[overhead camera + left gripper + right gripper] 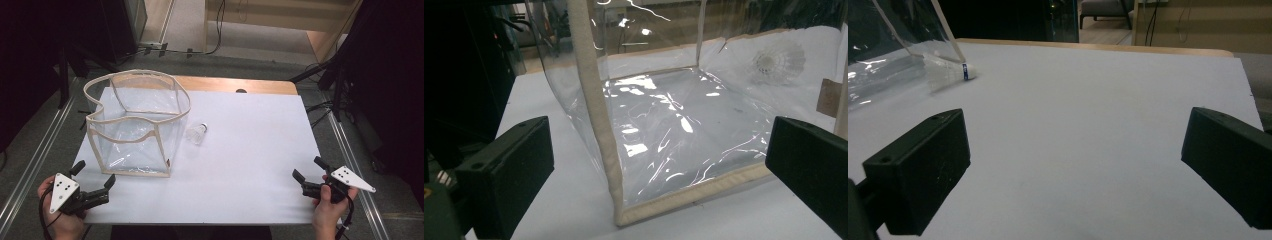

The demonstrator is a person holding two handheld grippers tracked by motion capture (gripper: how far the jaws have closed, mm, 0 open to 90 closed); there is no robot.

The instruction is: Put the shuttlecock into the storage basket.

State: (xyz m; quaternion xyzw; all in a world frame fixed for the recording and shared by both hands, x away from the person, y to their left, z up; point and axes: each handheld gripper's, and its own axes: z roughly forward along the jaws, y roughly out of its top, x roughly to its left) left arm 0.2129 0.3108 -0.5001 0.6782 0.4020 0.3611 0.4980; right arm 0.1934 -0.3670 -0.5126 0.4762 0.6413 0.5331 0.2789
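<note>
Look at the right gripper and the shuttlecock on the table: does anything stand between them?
Nothing visible does. The right gripper is open at the near right edge, and bare white table runs from it to the shuttlecock, which lies on its side just right of the clear bag. The bag stands beyond the shuttlecock, not in the path.

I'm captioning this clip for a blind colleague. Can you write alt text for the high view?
A clear plastic bag with cream trim stands open on a white table, a white shuttlecock lying just to its right. At the near edge, a person's hands hold the left gripper and the right gripper, both with open, empty jaws.
</note>
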